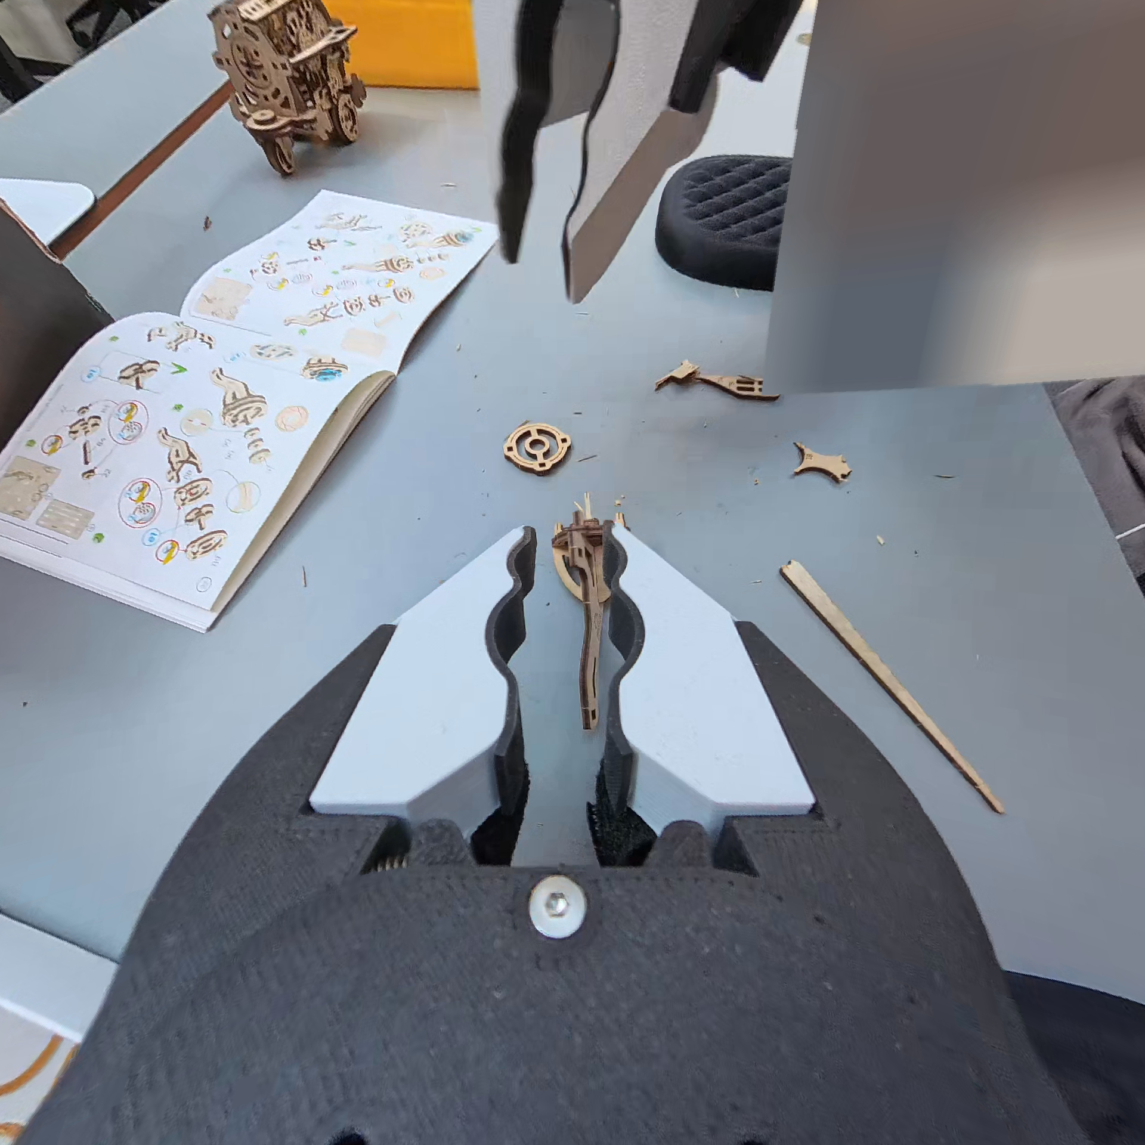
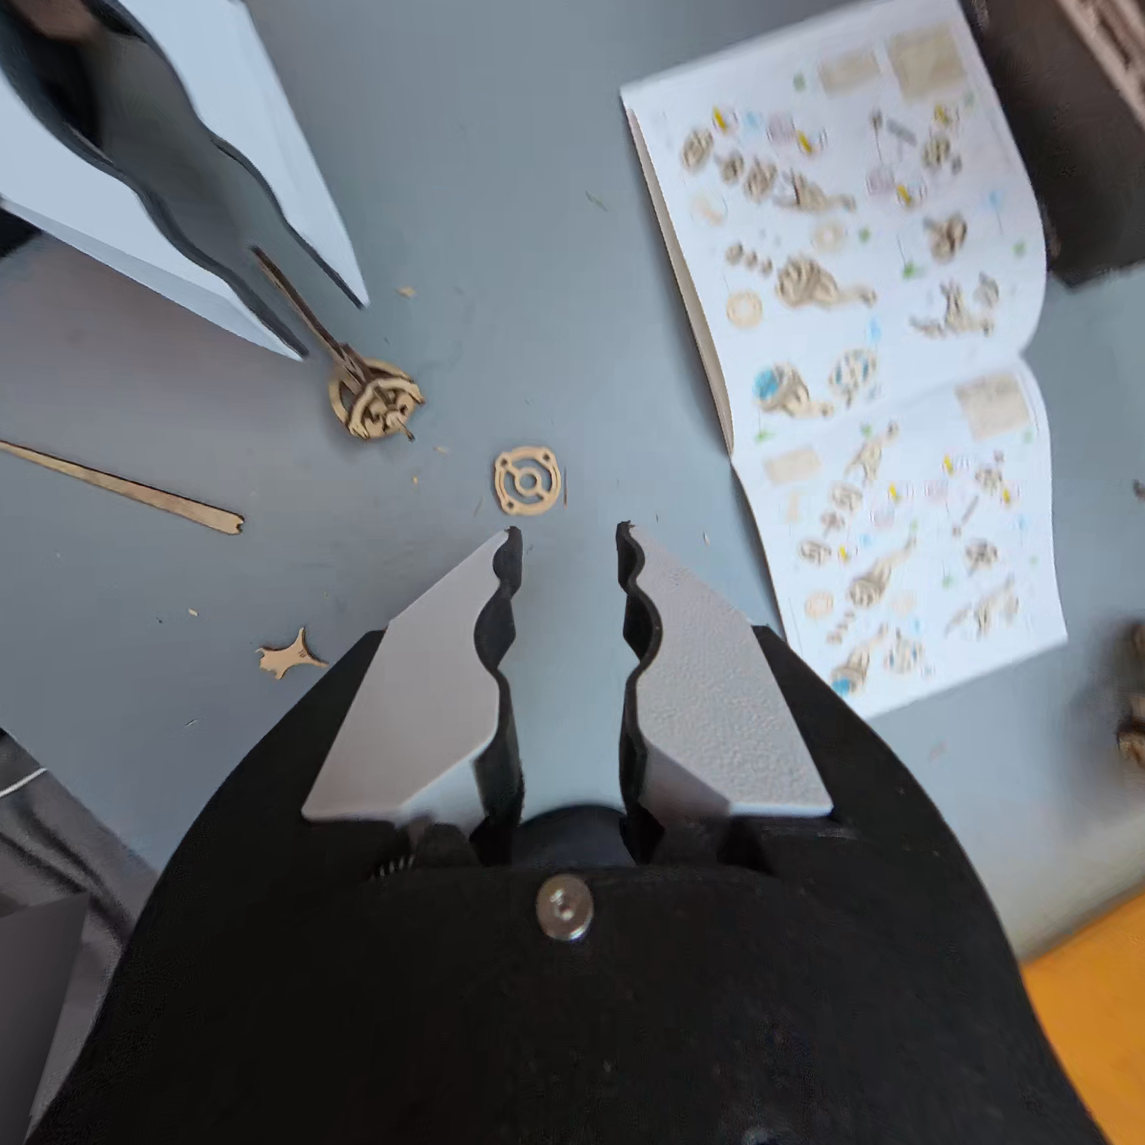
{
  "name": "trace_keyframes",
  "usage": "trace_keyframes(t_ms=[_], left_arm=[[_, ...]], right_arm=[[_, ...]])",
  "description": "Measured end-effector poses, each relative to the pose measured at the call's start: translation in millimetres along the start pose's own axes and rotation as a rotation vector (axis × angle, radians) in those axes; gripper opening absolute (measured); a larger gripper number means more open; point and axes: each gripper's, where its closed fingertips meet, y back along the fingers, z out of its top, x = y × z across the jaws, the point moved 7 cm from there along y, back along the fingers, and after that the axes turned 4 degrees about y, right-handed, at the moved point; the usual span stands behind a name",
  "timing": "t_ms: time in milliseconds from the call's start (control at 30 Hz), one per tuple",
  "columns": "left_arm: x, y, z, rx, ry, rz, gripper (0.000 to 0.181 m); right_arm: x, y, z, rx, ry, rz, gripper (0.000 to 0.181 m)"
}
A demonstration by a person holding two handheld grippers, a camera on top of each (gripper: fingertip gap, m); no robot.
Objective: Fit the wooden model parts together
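A grey table point(image 1: 384, 681) holds an open instruction booklet point(image 1: 235, 396), its pages covered in coloured assembly drawings, lying flat to one side. Beyond the booklet stands a finished wooden model point(image 1: 288, 77) full of gears, upright on small wheels. Behind that sits a yellow block point(image 1: 409, 40). A black quilted cushion point(image 1: 722, 220) rests near the table's far edge. Tiny wood splinters point(image 1: 753, 474) are scattered across the tabletop.

Right gripper point(image 2: 569, 536) agape above grey tabletop point(image 2: 471, 186), round ring part point(image 2: 527, 480) just ahead; open booklet point(image 2: 867, 347) right.
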Motion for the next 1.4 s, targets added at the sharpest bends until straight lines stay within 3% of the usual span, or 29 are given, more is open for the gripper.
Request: trace_keyframes(t_ms=[67, 133, 267, 433, 567, 667, 767, 833, 933, 1000, 1067, 1100, 1200, 1267, 1400], left_arm=[[1.6, 4.7, 3.1, -0.01, 0.003, 0.002, 0.02], [3.6, 8.2, 3.9, -0.008, 0.017, 0.007, 0.02], [7.5, 17.1, 4.7, 0.008, 0.051, 0.068, 0.019], [3.6, 30.2, 5.1, -0.007, 0.087, 0.14, 0.018], [1.8, 35.1, 3.6, -0.014, 0.123, 0.167, 0.018], [1.1, 30.5, 5.9, -0.021, 0.132, 0.157, 0.018], [0.9, 22.8, 8.7, -0.014, 0.1, 0.137, 0.018], [3.6, 19.1, 11.5, -0.013, 0.08, 0.125, 0.019], [10.8, 15.6, 17.3, -0.012, 0.055, 0.083, 0.016], [14.0, 12.0, 18.6, 0.01, 0.053, 0.022, 0.015], [16.5, 6.4, 15.5, 0.047, 0.06, -0.03, 0.014], [17.8, 3.2, 13.2, 0.051, 0.058, -0.04, 0.014], [19.8, -2.9, 8.2, -0.022, 0.072, -0.046, 0.009], [17.1, -2.7, 3.5, -0.036, 0.099, -0.068, 0.008], [18.3, 2.7, -1.1, -0.065, 0.083, -0.024, 0.006]], right_arm=[[13.1, 11.5, -10.9, 0.234, -0.07, -0.094, 0.019], [31.8, 19.2, -14.9, 0.41, 0.026, -0.207, 0.014], [73.7, 30.7, -33.2, 0.663, 0.152, -0.216, 0.002], [85.5, 41.8, -48.4, 0.767, 0.204, -0.171, 0.0], [67.7, 43.8, -48.7, 0.802, 0.149, -0.156, 0.0], [40.2, 42.8, -49.9, 0.74, 0.079, -0.14, 0.0], [2.8, 33.0, -48.8, 0.505, -0.035, -0.086, 0.0], [-17.4, 21.1, -47.6, 0.314, -0.1, 0.021, 0.0], [-22.9, 3.9, -44.4, 0.032, -0.166, 0.329, 0.0], [-20.6, -2.4, -42.0, -0.143, -0.103, 0.474, 0.0], [-20.0, -8.1, -37.8, -0.347, 0.0, 0.494, 0.004], [-19.0, -10.9, -36.6, -0.431, 0.038, 0.479, 0.016], [-11.3, -23.7, -34.9, -0.52, 0.172, 0.414, 0.034], [-7.4, -35.8, -34.5, -0.516, 0.253, 0.343, 0.034], [-9.4, -48.3, -32.1, -0.496, 0.252, 0.324, 0.043]])
